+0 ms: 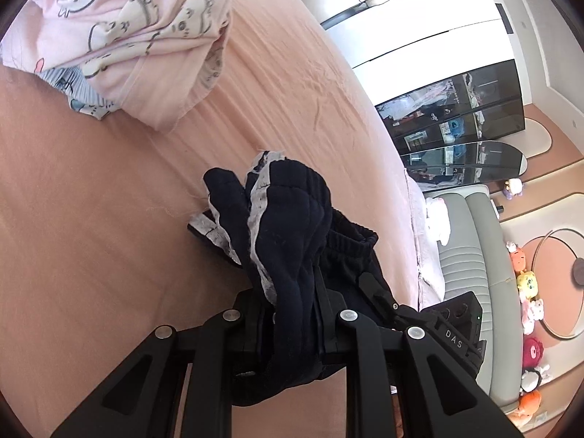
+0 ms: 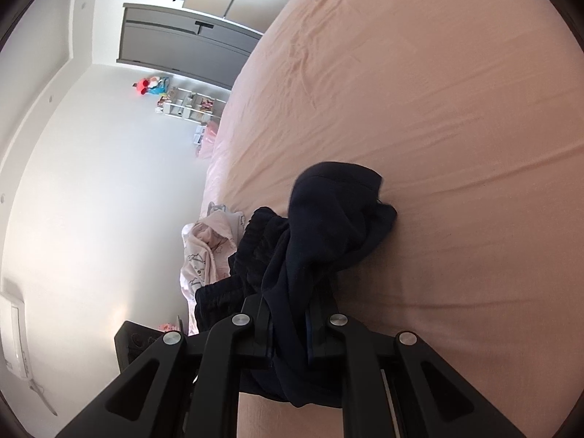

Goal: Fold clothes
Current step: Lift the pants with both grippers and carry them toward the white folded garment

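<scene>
A dark navy garment with an elastic waistband and pale inner lining is bunched between both grippers above the pink bed sheet. My left gripper is shut on one bunch of it. My right gripper is shut on another bunch of the same navy garment, which drapes over the fingers and hides the tips. The right gripper's body also shows in the left wrist view, close to the left one.
A pile of pink printed clothes with a blue striped piece lies at the upper left of the bed; it also shows in the right wrist view. A grey padded bench, plush toys and a dark glass cabinet stand beyond the bed edge.
</scene>
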The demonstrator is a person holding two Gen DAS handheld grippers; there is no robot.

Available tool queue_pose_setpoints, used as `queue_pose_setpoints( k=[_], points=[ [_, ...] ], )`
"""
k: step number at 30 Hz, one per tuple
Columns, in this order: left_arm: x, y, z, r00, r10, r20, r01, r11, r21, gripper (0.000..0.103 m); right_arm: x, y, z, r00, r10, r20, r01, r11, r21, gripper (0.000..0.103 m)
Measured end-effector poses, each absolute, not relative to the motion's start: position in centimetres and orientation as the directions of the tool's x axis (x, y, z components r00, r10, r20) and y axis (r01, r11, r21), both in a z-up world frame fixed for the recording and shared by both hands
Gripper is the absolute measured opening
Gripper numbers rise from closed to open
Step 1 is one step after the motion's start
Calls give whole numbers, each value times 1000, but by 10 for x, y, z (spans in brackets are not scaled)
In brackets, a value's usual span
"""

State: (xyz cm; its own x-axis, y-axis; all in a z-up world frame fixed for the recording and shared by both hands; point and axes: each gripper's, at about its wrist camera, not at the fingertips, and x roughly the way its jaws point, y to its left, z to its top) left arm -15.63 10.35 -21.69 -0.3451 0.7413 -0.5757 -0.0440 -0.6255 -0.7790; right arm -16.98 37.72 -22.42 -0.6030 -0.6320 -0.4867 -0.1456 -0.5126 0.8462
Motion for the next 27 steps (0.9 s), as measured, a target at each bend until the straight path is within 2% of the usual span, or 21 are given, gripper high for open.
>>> queue_pose_setpoints(
  k=[17,27],
  points=[
    [-128,158,-164,-318,777,-543,-153,-607,-780,17,-117,428,-169,-690,-583,-430,-43,-560,827,9],
    [-114,232,-125,-237,835,-496,-283,-548,-787,17,-66,491,-122,-781,-490,-386,-26,-593,805,9]
  ],
)
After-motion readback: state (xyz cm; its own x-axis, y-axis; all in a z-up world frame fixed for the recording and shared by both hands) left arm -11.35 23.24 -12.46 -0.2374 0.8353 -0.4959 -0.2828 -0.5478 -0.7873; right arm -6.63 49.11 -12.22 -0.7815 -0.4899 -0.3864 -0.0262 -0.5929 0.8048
